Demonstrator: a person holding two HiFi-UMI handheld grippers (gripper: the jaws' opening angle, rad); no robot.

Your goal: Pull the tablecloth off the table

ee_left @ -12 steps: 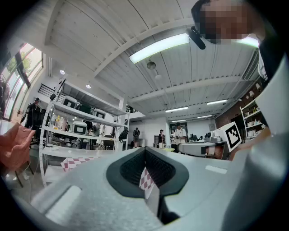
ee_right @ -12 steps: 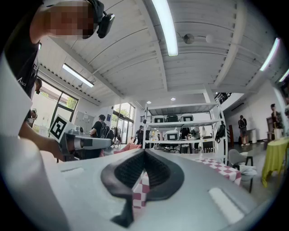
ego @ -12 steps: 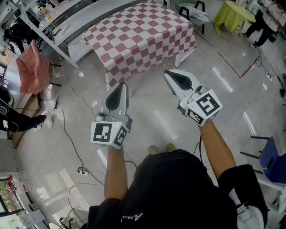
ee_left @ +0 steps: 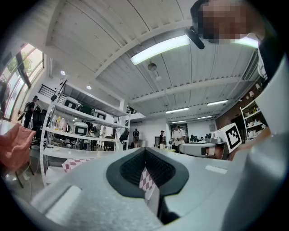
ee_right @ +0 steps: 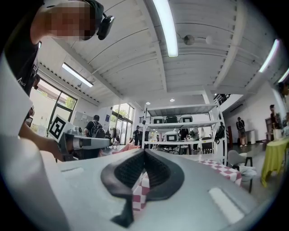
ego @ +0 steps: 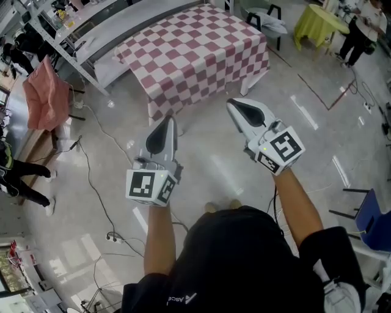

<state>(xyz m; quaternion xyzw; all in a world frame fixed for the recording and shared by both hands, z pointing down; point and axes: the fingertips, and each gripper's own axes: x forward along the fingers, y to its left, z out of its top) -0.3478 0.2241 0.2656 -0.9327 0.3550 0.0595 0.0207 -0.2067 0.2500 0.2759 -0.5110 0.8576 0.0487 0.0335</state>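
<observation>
A red-and-white checkered tablecloth point(ego: 195, 55) covers a table at the top of the head view, its sides hanging toward the floor. My left gripper point(ego: 166, 119) points at the cloth's near hanging corner, jaws shut with nothing between them. My right gripper point(ego: 232, 104) is also shut and empty, aimed at the near right side of the table. In the left gripper view the tips point(ee_left: 145, 150) meet, and the checkered cloth point(ee_left: 145, 179) shows beyond the hollow of the pads. The right gripper view shows the same: shut tips point(ee_right: 144, 150), the tablecloth point(ee_right: 226, 171) further off to the right.
A pink cloth point(ego: 46, 92) hangs at the left by a long bench point(ego: 91, 36). Cables point(ego: 101, 202) trail over the glossy floor. A chair point(ego: 266, 18) and a yellow-green covered table point(ego: 317, 21) stand at the back right, a blue chair point(ego: 372, 220) at the right edge. A person point(ego: 18, 177) stands far left.
Both grippers have shifted only slightly and stay shut. The person at the left edge has stepped along.
</observation>
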